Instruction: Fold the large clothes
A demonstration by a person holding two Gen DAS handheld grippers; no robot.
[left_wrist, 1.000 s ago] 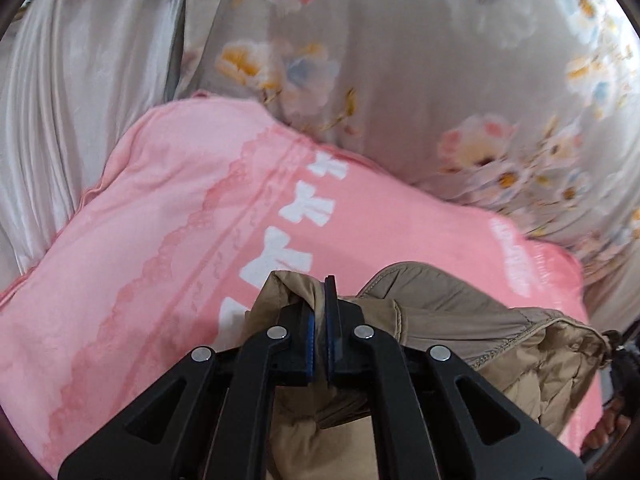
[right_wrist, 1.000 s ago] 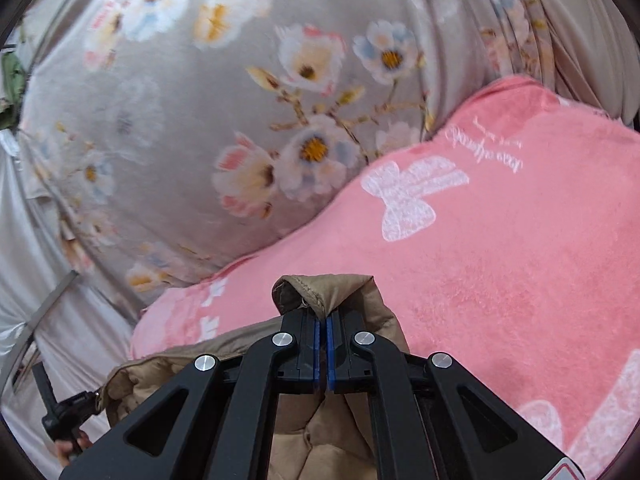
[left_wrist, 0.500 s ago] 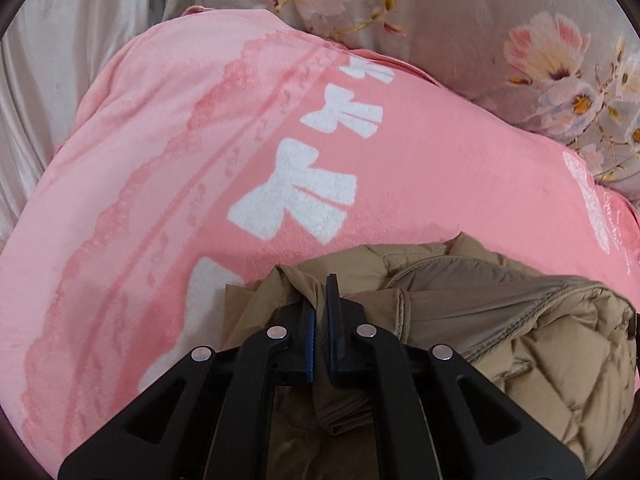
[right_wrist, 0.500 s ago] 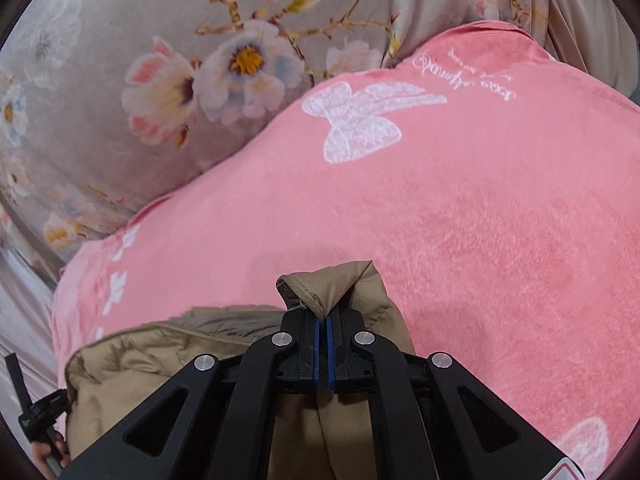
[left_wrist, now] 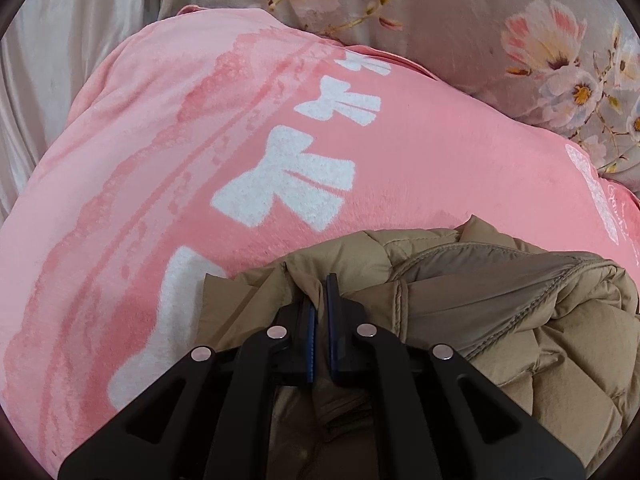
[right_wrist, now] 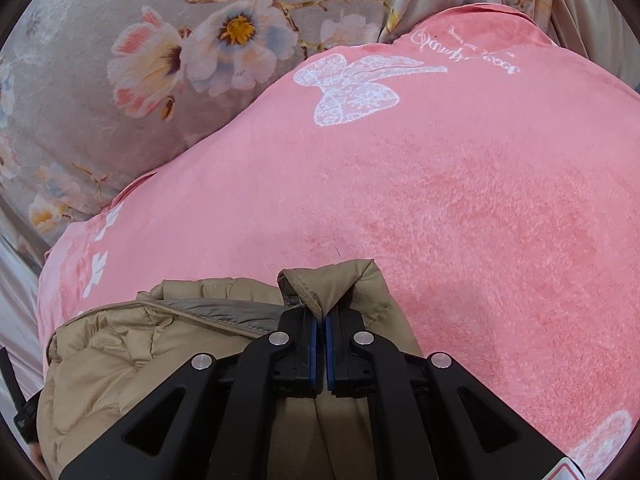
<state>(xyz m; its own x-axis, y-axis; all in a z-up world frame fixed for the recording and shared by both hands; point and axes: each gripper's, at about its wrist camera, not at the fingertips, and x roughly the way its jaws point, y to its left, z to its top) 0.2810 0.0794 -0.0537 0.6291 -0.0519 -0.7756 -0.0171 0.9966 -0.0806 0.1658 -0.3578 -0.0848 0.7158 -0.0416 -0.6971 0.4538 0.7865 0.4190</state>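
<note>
Both grippers are pinched nearly closed on the tan puffer jacket (left_wrist: 500, 320), one edge each. I hold two points so the fabric spans between them and lays down flat instead of bunching.

Left gripper (left_wrist: 321, 304): bottom centre of the left wrist view, fingers (left_wrist: 310, 344) almost together, a thin fold of jacket hem squeezed between the blue pads. Jacket bulk sits lower right of that frame, quilted side up, lining showing.

Right gripper (right_wrist: 321, 320): bottom centre of the right wrist view, same narrow gap, a peaked tuck of jacket edge sticking up above the tips. The rest of the jacket trails to the lower left there.

My read: mid-fold, carrying the gripped edge out over the bed.

Past the jacket: pink fleece blanket (right_wrist: 460, 200) fills mid-frame in both views, white bow prints, butterfly (right_wrist: 352, 88) upper centre of the right view. It makes a soft, flat landing zone, which is likely why the jacket is worked here.

Farthest: grey floral bedding (right_wrist: 120, 80) along the top, pale satin fabric (left_wrist: 60, 60) upper left of the left view.

Risk: slick shell, thin pinch; could slip.
</note>
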